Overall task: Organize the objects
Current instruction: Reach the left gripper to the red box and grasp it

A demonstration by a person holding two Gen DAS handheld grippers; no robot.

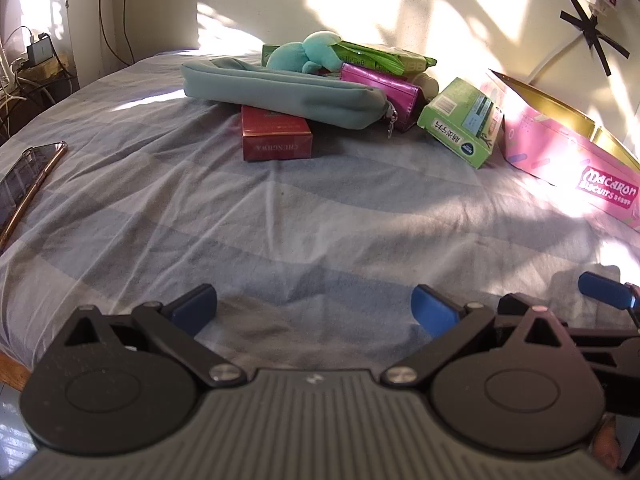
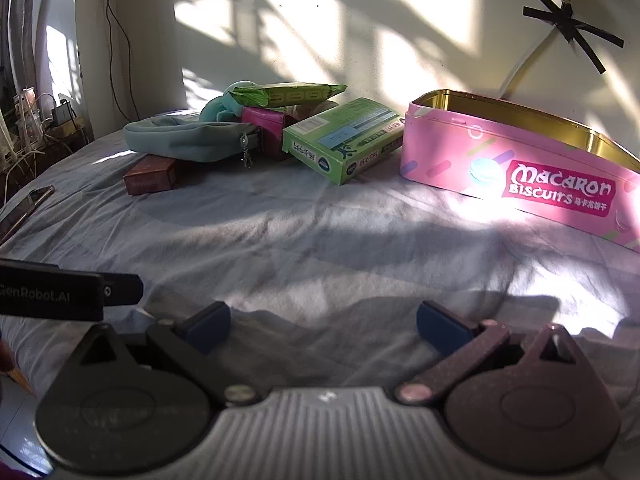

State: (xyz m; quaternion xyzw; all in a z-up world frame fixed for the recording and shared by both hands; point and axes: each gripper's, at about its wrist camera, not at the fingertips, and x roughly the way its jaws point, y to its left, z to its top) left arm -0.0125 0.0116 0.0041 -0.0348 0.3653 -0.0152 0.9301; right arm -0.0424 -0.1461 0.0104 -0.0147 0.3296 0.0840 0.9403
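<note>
A pile lies at the far side of the bed: a teal pouch (image 1: 280, 94) (image 2: 180, 142) resting on a red box (image 1: 276, 140) (image 2: 150, 178), a teal plush toy (image 1: 308, 54), a magenta wallet (image 1: 384, 88) (image 2: 268, 128), a green wipes pack (image 1: 384, 58) (image 2: 288, 94) and a green carton (image 1: 464, 120) (image 2: 344, 140). An open pink macaron tin (image 1: 560, 152) (image 2: 520, 164) stands to the right. My left gripper (image 1: 314, 310) is open and empty over the near sheet. My right gripper (image 2: 324, 328) is open and empty; one of its fingers (image 1: 604, 290) shows in the left wrist view.
A phone (image 1: 28, 180) (image 2: 24, 210) lies at the bed's left edge. Chargers and cables (image 1: 36, 60) sit beyond the bed at the left. A wall runs behind the pile. The striped sheet (image 1: 320, 220) lies between the grippers and the pile.
</note>
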